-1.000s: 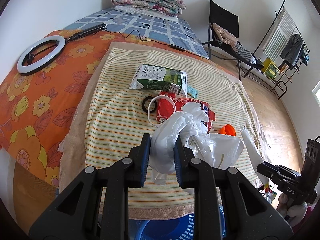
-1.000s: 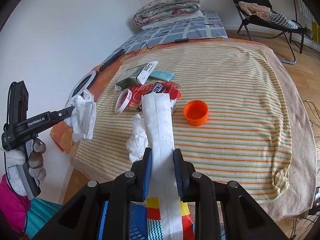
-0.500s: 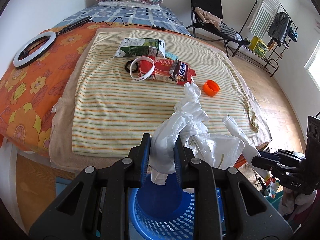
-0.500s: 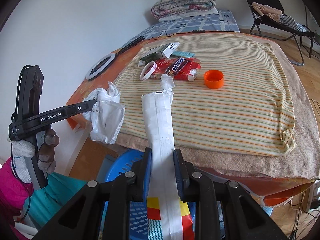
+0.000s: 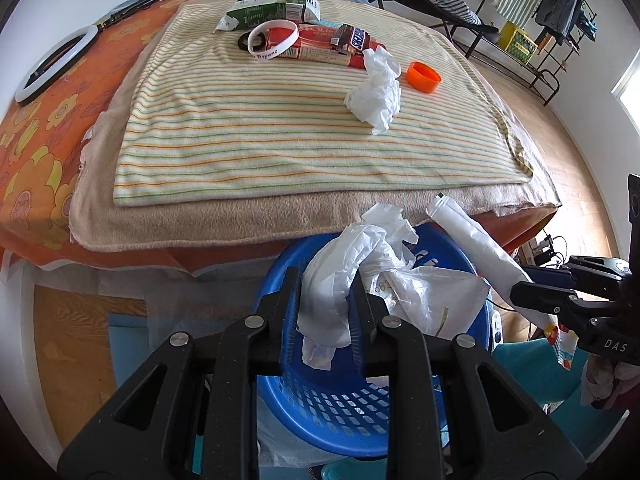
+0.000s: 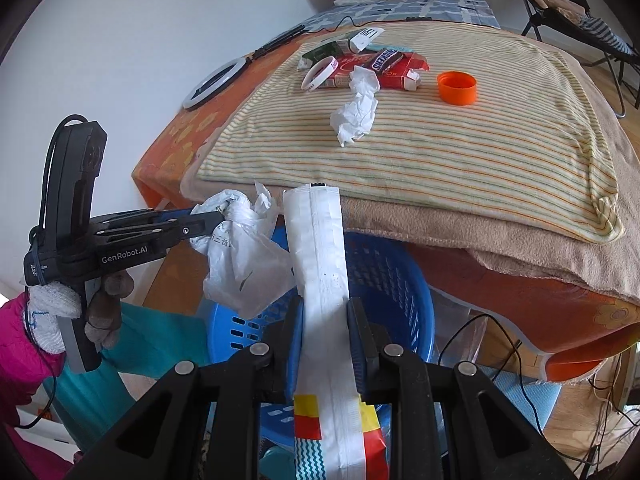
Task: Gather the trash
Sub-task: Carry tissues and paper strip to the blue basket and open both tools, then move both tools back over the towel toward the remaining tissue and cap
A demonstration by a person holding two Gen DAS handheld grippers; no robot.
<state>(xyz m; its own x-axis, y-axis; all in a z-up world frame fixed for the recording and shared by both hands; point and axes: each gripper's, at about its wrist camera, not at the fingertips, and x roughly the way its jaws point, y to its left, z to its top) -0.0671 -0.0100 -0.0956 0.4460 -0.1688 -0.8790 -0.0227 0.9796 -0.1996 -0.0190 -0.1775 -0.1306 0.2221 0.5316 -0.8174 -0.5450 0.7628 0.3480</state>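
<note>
Holding two bits of trash over the blue basket [image 5: 344, 396] right now, which sits on the floor just in front of the bed edge. Our left gripper [image 5: 325, 304] is pinching a crumpled white plastic bag [image 5: 340, 280], the pads pressed into the bunched part while the rest of it flops out to the right over the basket's opening. Our right gripper [image 6: 322, 328] is clamped on a long white wrapper [image 6: 320, 256] with a red, yellow and teal printed end, sticking up straight between the fingers, also above the basket. In the right wrist view we can see the left gripper coming in from the side, held by a gloved hand [image 6: 80, 320], with the bag just beside the wrapper, maybe touching, hard to say. Up on the striped blanket [image 5: 256, 136] there's still stuff lying around: a crumpled tissue [image 5: 376, 92], an orange cap [image 5: 424, 77] near it, a red carton [image 5: 316, 46] with a candy bar wrapper [image 5: 352, 38] on top, a white wristband [image 5: 272, 40] leaning on the carton, and a green carton [image 5: 272, 10] behind.
</note>
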